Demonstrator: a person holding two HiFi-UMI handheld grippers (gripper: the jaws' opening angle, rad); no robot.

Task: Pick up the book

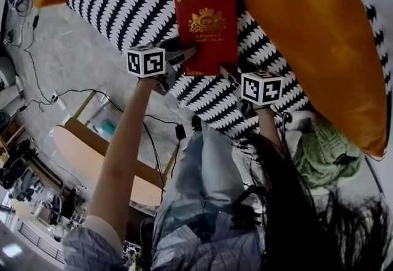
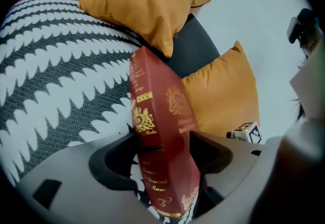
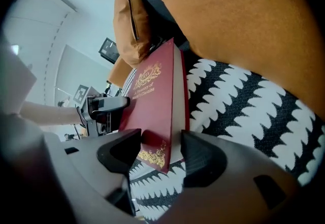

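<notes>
**Both grippers at the near edge of the book, one on each corner**

The book (image 1: 206,27) lies flat on the black-and-white seat cushion (image 1: 123,5), its far end tucked in among the orange pillows (image 1: 319,36). That leaves only the edge nearest me free, so I have come in from there with both tools.

My left gripper (image 2: 162,149) is at the spine-side corner. Its jaws are closed on the book, one on the cover and one beneath, with the gilt spine running up between them. I judge this to be the grip that carries the weight. I took it by the spine because the binding there is stiff and will not bend or fan open.

My right gripper (image 3: 160,152) is at the other near corner, on the page side. Its jaws stand about as wide as they go, one on each side of that corner. The cover and page block sit in the gap, but I cannot see the pads pressing on them. So it brackets the corner and does not grip it yet.

The book is wide and soft-seated, and held at one corner alone it would probably sag or twist. The second corner matters for that reason. The pick-up has begun on the left and is not yet secured on the right.
</notes>
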